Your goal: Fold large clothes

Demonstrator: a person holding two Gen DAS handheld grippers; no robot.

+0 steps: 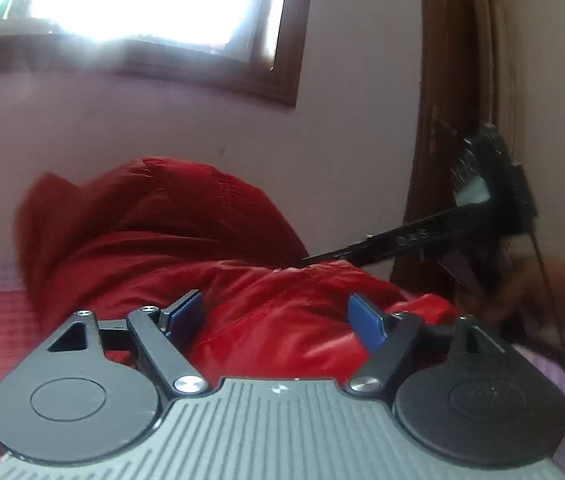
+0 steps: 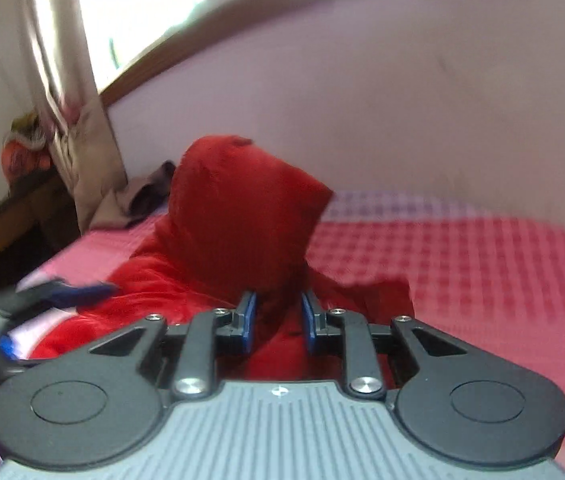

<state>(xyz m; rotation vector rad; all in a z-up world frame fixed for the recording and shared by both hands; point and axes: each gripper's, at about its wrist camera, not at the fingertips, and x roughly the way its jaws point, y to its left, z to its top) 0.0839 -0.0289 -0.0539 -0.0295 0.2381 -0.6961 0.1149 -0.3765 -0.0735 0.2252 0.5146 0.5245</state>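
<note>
A large red garment [image 1: 186,240] lies bunched on the bed, part of it raised in a tall fold. In the left wrist view my left gripper [image 1: 278,316] is open, its blue pads wide apart with red cloth lying between and in front of them. My right gripper [image 1: 362,250] shows there as a dark arm reaching into the cloth from the right. In the right wrist view my right gripper [image 2: 278,316] has its pads close together with a gathered fold of the red garment [image 2: 238,208] pinched between them. The left gripper's blue tip [image 2: 82,292] shows at the left.
The bed has a red and pink checked cover [image 2: 462,264]. A pink wall [image 1: 342,120] with a bright window [image 1: 142,4] stands behind. A brown wooden door frame [image 1: 442,80] is at the right. A curtain [image 2: 70,92] and piled clothes [image 2: 22,152] are at the bed's left end.
</note>
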